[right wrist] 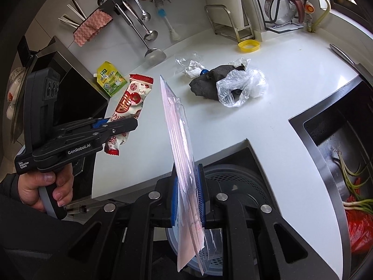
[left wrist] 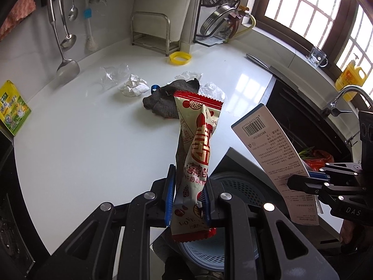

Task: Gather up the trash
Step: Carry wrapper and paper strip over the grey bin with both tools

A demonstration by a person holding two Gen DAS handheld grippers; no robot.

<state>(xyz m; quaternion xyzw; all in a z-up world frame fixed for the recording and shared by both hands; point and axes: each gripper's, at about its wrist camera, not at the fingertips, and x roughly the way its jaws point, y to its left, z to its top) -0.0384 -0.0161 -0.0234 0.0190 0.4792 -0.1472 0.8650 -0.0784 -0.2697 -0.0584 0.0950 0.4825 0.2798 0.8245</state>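
White countertop spreads beneath both tools. On the left, the left gripper clamps a red-and-cream candy wrapper upright between its blue pads. To the right, the right gripper pinches a flat printed blister-pack card edge-on, above a grey perforated bin.

The left tool holds a snack wrapper upright, left of the card package held in the right tool. Both hang above a bin before the worktop. Behind them on the worktop lie a cloth, a plastic bag and crumpled paper. The sink is at the right.
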